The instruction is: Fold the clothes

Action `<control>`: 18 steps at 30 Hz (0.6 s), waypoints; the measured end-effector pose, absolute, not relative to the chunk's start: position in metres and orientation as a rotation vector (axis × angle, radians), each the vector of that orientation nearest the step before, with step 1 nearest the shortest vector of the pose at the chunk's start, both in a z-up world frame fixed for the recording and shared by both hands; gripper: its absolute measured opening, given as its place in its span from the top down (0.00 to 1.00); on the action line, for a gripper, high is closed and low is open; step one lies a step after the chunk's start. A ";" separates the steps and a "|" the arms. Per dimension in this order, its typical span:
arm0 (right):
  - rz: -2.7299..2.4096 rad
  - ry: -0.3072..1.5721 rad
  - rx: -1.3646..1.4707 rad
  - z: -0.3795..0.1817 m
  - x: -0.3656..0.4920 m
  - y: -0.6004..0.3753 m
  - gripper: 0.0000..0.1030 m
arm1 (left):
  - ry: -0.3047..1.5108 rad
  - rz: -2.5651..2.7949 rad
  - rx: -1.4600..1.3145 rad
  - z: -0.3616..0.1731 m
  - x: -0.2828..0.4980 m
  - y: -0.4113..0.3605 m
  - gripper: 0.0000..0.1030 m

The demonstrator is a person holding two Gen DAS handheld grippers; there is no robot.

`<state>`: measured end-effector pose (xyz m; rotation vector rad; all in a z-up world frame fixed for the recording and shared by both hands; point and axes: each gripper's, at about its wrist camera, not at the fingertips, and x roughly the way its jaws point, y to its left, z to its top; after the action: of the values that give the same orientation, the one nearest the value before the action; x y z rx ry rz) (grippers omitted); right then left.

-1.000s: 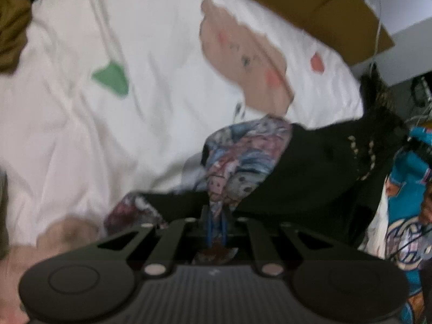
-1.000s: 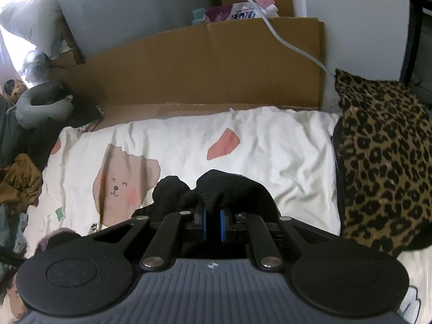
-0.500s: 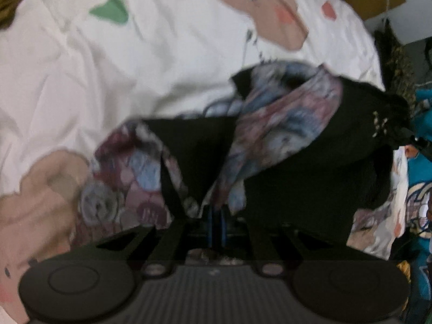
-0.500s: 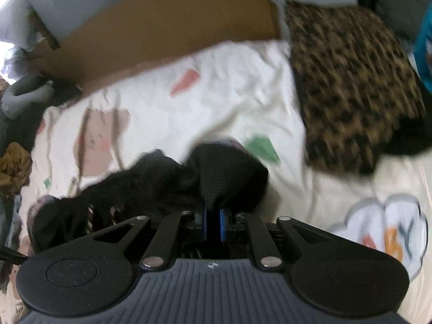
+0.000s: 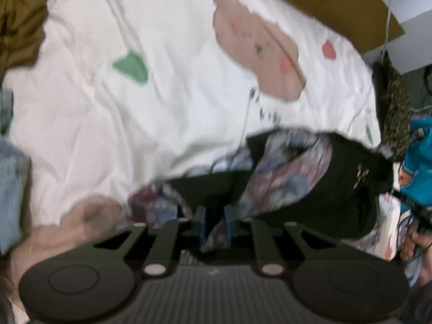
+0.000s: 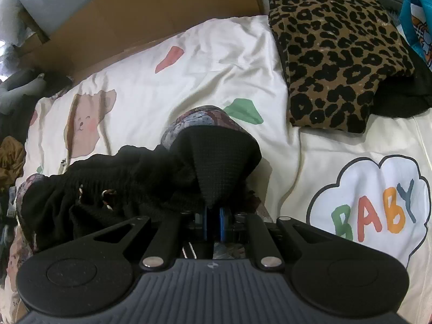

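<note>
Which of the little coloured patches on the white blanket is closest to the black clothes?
In the right wrist view, the green patch: it sits right beside the top of the black garment. The red patch lies farther up the blanket, near the cardboard.

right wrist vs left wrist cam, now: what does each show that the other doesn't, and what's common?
Right wrist only: the BABY cloud print, and the right gripper shut on the black garment.

Left wrist only: a light blue denim piece at the frame's left edge, and the left gripper, jaws opening, with the garment's patterned lining between them.

Both: the white printed bedsheet with its bear print, the cardboard, the leopard-print fabric, and the black garment itself.
</note>
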<state>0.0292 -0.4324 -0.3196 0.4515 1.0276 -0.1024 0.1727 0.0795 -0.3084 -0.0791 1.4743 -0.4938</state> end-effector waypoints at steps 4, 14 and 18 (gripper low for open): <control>-0.100 1.023 0.464 -0.318 0.027 -0.434 0.93 | 1.384 -0.502 -0.037 -0.287 0.187 0.058 0.60; -0.086 1.019 0.492 -0.325 0.023 -0.437 0.93 | 1.344 -0.555 0.044 -0.298 0.205 -0.018 0.39; -0.083 1.011 0.511 -0.327 0.019 -0.438 0.93 | 1.364 -0.554 0.069 -0.314 0.204 -0.036 0.37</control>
<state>0.0194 -0.4377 -0.3267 0.5112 1.0106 -0.0826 0.2039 -0.0358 -0.3142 0.0685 1.3638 -0.5539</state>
